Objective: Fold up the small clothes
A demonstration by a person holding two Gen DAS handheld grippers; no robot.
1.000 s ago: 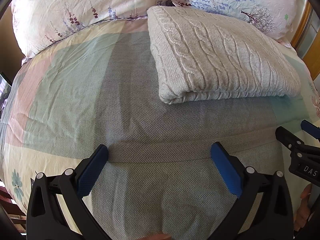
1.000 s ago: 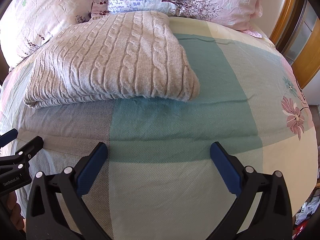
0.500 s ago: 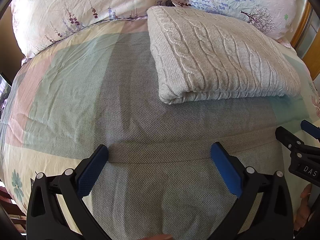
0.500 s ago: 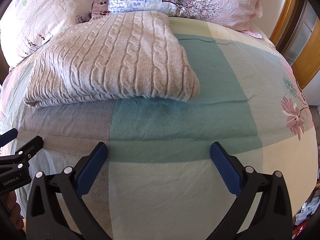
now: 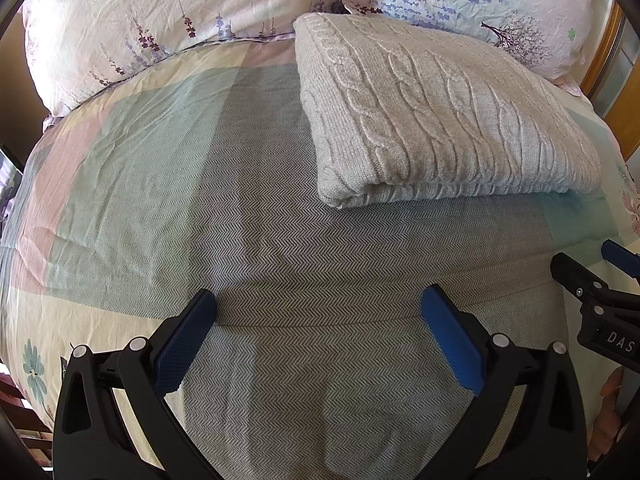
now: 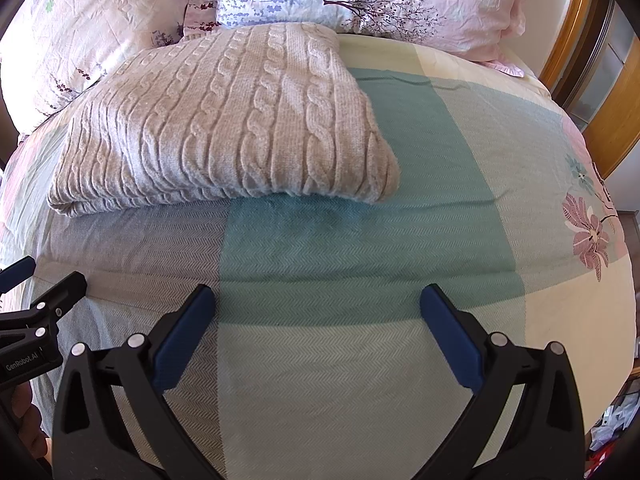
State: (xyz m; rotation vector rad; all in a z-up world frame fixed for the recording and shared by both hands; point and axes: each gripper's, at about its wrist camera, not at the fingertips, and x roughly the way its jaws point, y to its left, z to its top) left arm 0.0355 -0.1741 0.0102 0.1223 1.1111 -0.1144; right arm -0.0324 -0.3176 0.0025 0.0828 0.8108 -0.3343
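Both grippers' fingers [image 5: 452,336] apart above folded sweater [image 5: 436,120].

The folded sweater [image 5: 440,120] lies on the bedspread [image 5: 280,240], two pillows [image 5: 168,20] just behind it.

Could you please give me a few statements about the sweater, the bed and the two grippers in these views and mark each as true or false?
1. The sweater lies folded on the quilt. True.
2. The left gripper is shut on the sweater. False: it is open, holds nothing, and is apart from the sweater.
3. The right gripper is open and holds nothing. True.
4. The sweater is dark blue. False: it is a pale grey cable knit.
5. Pillows lie beyond the sweater at the head of the bed. True.
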